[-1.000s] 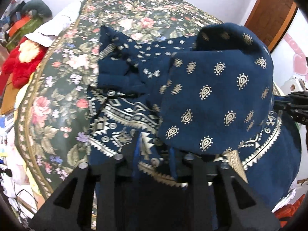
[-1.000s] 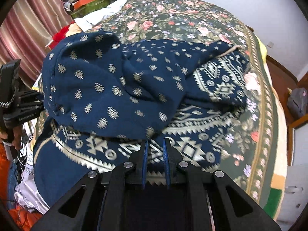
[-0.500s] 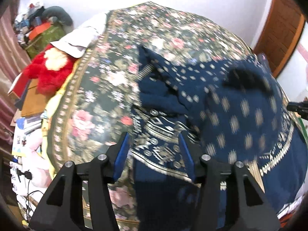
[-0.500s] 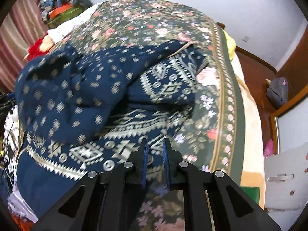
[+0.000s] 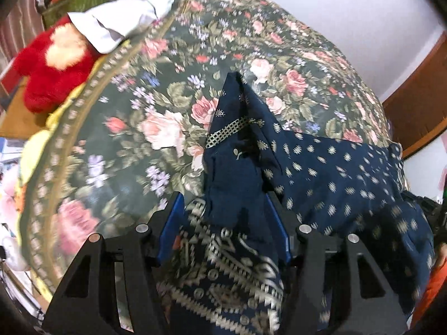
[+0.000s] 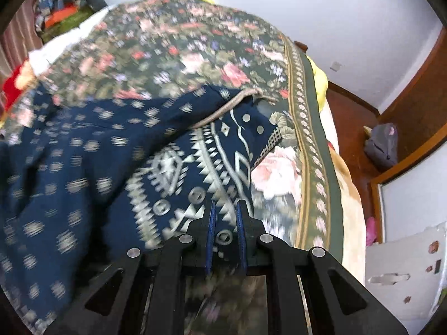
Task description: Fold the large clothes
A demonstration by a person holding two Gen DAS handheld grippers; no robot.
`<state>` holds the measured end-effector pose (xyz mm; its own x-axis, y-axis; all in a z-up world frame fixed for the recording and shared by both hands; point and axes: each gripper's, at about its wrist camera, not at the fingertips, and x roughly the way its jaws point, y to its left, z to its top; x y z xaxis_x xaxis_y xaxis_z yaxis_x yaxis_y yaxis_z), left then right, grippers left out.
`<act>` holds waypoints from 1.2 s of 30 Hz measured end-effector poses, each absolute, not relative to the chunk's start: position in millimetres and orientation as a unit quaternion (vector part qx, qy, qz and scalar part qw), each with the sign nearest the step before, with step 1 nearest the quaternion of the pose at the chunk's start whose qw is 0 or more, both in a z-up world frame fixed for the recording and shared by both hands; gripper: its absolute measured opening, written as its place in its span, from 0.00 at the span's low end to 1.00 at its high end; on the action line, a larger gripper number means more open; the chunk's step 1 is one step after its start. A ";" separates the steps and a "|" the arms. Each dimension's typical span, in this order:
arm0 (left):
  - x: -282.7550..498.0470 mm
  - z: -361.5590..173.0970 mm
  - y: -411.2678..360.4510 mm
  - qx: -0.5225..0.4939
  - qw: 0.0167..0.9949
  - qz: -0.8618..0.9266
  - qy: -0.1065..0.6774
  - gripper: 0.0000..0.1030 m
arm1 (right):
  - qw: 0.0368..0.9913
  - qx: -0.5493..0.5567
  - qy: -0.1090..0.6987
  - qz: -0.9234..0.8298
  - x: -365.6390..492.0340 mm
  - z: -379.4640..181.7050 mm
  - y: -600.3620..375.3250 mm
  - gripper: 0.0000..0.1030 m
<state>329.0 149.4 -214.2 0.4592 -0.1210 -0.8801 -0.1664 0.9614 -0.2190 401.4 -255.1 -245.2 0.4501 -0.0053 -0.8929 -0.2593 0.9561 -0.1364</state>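
Left wrist view, read from left to right: we see a red plush toy [image 5: 53, 69] at the far left beside the bed, a white cloth [image 5: 123, 25] lying just above it at the bed's corner, then the floral bedspread [image 5: 156, 106] filling the middle. On the spread lies the navy patterned garment [image 5: 335, 173] — its peaked end, crossed by a checked band [image 5: 229, 131], points up the frame, and its body runs off to the right. Our left gripper [image 5: 223, 223] stands over the garment's near part with its blue-padded jaws apart; they have just been opening, and cloth lies between them, though the pads do not press on it. A brown wooden door [image 5: 419, 97] closes the right edge. In the right wrist view, much blurred, the garment [image 6: 83, 167] covers the left and centre, its dotted upper layer folded over a band of pale geometric pattern [image 6: 195, 173], with a cord-like edge [image 6: 226, 109] running across the top. Our right gripper [image 6: 225, 229] is clenched on the garment's patterned edge — the pads nearly meet with the cloth pinched between them. Farther right come the spread's bordered edge [image 6: 307, 145], the wooden floor [image 6: 352, 117] and a grey bag [image 6: 382, 145] against the wall.
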 end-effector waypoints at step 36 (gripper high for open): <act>417.7 -265.3 120.6 -0.081 0.842 0.027 0.532 0.12 | 0.839 0.014 0.521 0.156 483.9 -249.7 -231.6 0.16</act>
<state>417.7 120.6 -265.3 0.4325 -0.0411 -0.9007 -0.1313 0.9854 -0.1080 483.9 -231.6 -249.7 0.4076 0.2762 -0.8704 -0.2461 0.9511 0.1866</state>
